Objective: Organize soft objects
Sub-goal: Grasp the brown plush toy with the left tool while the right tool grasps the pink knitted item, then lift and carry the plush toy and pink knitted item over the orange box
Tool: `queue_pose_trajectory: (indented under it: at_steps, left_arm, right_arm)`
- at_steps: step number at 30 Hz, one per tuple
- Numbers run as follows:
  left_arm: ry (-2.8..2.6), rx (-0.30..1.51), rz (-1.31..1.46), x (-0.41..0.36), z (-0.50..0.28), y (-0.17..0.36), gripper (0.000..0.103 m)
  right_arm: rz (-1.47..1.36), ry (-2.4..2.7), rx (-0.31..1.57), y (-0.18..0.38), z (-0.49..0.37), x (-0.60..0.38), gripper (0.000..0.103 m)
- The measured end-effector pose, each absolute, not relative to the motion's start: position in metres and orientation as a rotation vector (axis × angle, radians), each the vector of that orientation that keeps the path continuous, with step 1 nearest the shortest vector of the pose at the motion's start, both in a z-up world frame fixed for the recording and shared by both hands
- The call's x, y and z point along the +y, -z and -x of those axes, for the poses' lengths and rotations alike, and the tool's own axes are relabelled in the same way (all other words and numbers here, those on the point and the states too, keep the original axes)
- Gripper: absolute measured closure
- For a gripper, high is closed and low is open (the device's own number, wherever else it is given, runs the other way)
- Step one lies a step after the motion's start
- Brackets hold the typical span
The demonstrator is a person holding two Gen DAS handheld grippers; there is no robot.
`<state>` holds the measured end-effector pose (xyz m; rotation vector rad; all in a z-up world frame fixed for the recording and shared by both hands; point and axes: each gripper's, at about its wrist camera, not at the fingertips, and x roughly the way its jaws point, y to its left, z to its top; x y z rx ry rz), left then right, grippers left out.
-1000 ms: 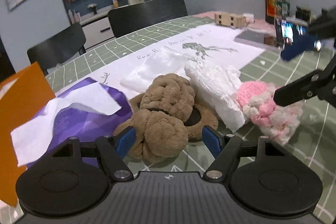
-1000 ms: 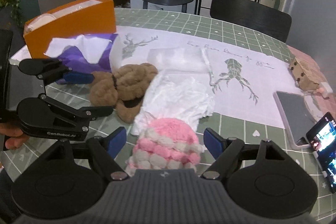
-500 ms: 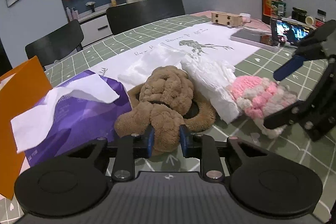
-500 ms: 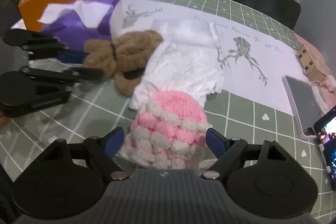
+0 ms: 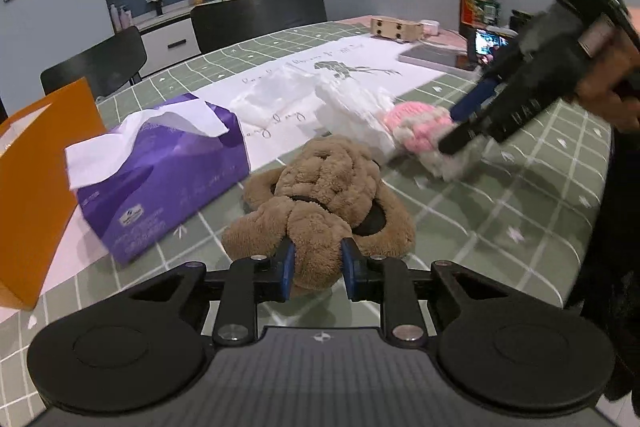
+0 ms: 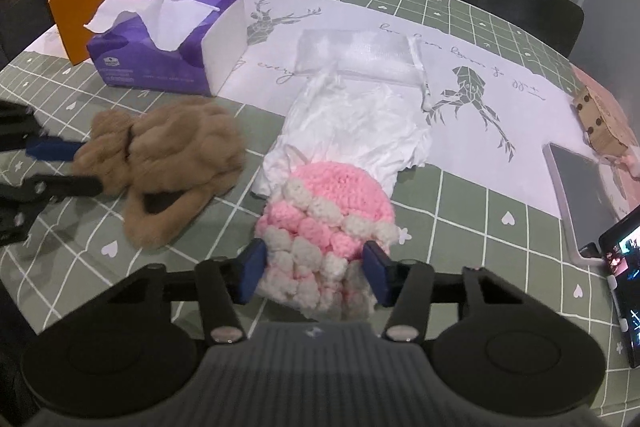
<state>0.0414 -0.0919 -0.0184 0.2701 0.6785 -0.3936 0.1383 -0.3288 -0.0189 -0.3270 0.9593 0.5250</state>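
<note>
The left gripper point(image 5: 316, 269) has its jaws drawn narrow, clamped on the near lobe of the fluffy tan plush toy point(image 5: 320, 199), which lies on the green grid-patterned bench point(image 5: 500, 227) just right of the purple soft-pack tissue box point(image 5: 160, 163). A white tissue sticks up out of that pack, and an orange cardboard box point(image 5: 36, 187) stands just beyond it on the far left.

The right gripper point(image 6: 314, 273) has its jaws closing, at about mid width, with the near edge of the pink-and-white crocheted woolly hat point(image 6: 324, 223) between the blue pads (the pads look to be touching the wool on both sides). The hat lies on the bench with its crown overlapping a crumpled white cloth point(image 6: 352, 131); past that, a folded translucent white pouch point(image 6: 360, 55) rests on the white printed table runner point(image 6: 480, 75). The tan toy sits well left of the hat, apart from it. A grey tablet point(image 6: 580, 191) lies near the bench's right edge.
</note>
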Motion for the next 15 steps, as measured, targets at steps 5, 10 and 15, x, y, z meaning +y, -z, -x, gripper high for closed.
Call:
queue_pose_trajectory:
  at_steps: [5, 10, 15]
  left_arm:
    - [0.390, 0.665, -0.337, -0.093, -0.026, 0.018, 0.059]
    - [0.368, 0.567, -0.368, -0.093, -0.016, 0.000, 0.018]
    - [0.395, 0.543, -0.342, -0.096, -0.044, -0.012, 0.016]
  right_arm:
    - [0.322, -0.587, 0.963, 0.013, -0.132, -0.331, 0.073]
    - [0.318, -0.558, 0.889, 0.007, -0.129, -0.329, 0.017]
    - [0.272, -0.521, 0.886, 0.006, -0.137, -0.335, 0.010]
